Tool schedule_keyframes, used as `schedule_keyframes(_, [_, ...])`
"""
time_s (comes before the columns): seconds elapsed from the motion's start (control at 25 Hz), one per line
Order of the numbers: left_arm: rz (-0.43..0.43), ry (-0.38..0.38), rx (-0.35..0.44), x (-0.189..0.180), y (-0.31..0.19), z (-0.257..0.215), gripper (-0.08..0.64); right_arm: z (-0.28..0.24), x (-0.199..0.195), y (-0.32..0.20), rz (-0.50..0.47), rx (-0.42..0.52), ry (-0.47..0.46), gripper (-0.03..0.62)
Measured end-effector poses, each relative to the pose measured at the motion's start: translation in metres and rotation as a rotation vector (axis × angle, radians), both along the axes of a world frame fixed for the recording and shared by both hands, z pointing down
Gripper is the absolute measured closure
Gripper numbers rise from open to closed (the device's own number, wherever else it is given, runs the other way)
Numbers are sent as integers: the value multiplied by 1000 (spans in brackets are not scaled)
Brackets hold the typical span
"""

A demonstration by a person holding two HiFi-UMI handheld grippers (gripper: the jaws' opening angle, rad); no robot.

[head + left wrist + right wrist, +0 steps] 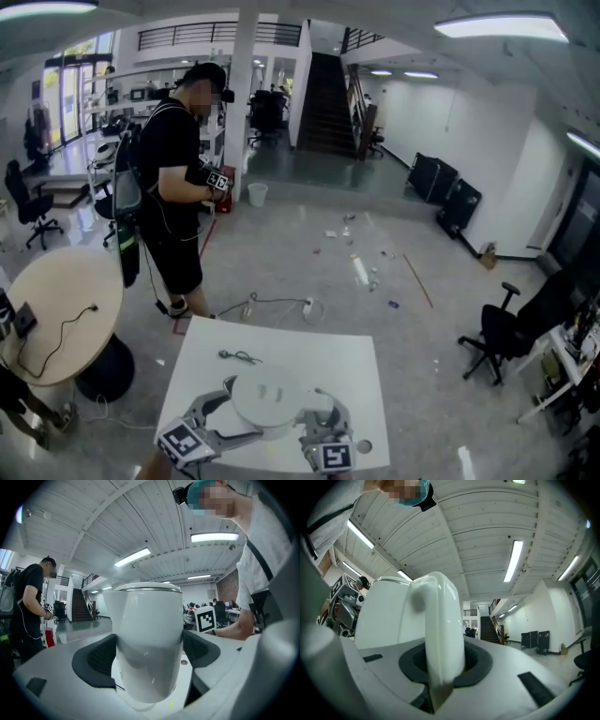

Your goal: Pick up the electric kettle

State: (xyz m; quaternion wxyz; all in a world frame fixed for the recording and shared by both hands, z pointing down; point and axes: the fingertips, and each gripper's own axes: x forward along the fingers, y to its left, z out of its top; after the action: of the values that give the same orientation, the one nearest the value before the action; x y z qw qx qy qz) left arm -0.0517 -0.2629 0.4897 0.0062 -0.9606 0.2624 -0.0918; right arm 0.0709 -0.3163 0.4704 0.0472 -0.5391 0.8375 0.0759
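Note:
The white electric kettle (267, 396) is over the near part of the white table (347, 366), held between both grippers. My left gripper (242, 414) is shut on the kettle's round body (147, 634). Its dark pads (99, 660) press on the two sides. My right gripper (317, 422) is shut on the kettle's handle (440, 620), and the handle fills the gap between its dark pads (476, 660). In the right gripper view the kettle body (384, 616) rises behind the handle. The kettle stands upright with its lid on.
A small dark cable (239, 356) lies on the table beyond the kettle. A person in black (173, 178) stands past the table's far left corner. A round beige table (66, 291) is at the left and an office chair (502, 333) at the right.

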Motion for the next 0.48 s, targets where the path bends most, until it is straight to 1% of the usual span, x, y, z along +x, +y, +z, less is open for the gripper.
schedule_keyframes(0.12, [-1,2,16,-4,-1,-6,124,-6,-3,-1,-1,8,-12,526])
schedule_keyframes(0.48, [0,13,27,-8,2,-12,124,-14,-7,2,0,26,-26,526])
